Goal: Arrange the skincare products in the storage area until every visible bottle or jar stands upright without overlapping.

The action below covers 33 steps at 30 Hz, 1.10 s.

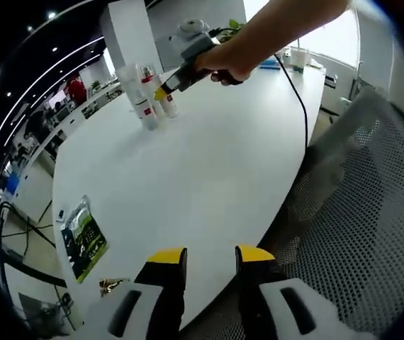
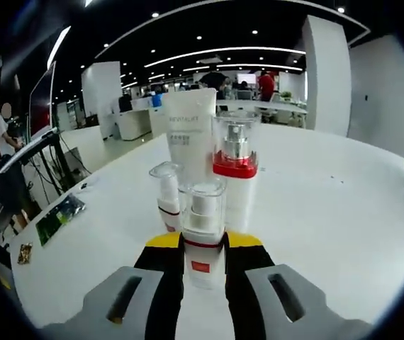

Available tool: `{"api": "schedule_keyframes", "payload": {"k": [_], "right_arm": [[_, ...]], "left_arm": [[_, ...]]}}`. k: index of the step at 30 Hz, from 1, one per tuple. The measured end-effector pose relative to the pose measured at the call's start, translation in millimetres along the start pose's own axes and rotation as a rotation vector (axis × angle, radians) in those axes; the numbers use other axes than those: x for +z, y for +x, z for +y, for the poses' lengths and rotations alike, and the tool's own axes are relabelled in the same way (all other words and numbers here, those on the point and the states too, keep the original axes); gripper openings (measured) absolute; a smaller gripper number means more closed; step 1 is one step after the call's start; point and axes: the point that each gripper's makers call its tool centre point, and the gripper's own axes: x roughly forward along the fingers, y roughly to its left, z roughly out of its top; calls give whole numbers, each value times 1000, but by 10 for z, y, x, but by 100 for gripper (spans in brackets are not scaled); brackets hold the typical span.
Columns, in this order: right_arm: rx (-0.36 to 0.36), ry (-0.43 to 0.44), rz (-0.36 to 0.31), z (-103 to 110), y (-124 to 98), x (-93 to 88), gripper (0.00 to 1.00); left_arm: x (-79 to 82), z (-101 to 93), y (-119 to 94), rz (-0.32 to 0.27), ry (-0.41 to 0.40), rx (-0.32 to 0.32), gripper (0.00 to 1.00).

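Four skincare containers upright on white surface [image 1: 188, 184]; right tool [image 2: 203, 244] apparently clamps nearest pump bottle [image 2: 203, 227]. Tube [image 2: 189, 131], red-collared bottle [image 2: 234, 166], small bottle [image 2: 166, 195] behind. Left tool [image 1: 211, 255] narrowly parted, holding nothing.

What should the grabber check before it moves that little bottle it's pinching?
1. Right gripper fingers on both sides of the small pump bottle: ok.
2. Small pump bottle upright: ok.
3. Neighbours upright, the tall white tube, red-collared bottle and tiny bottle: ok.
4. Gap between the gripped bottle and the tiny bottle: cannot tell, they overlap in the right gripper view.
5. Left gripper away from the cluster, at the table edge: ok.
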Motion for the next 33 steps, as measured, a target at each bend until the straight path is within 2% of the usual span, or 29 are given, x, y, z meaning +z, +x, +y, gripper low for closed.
{"api": "schedule_keyframes", "payload": {"k": [8, 17, 24, 33], "right_arm": [[-18, -22, 7, -42, 52, -72, 19], [-30, -6, -49, -76, 57, -45, 19], [-46, -30, -60, -89, 53, -54, 19], [-63, -18, -73, -138, 99, -57, 19]], "left_arm": [[-35, 36, 6, 17, 4, 14, 28], [2, 57, -18, -4, 32, 31, 27], [-27, 43, -4, 11, 33, 24, 27], [-35, 47, -6, 16, 40, 26, 26]]}}
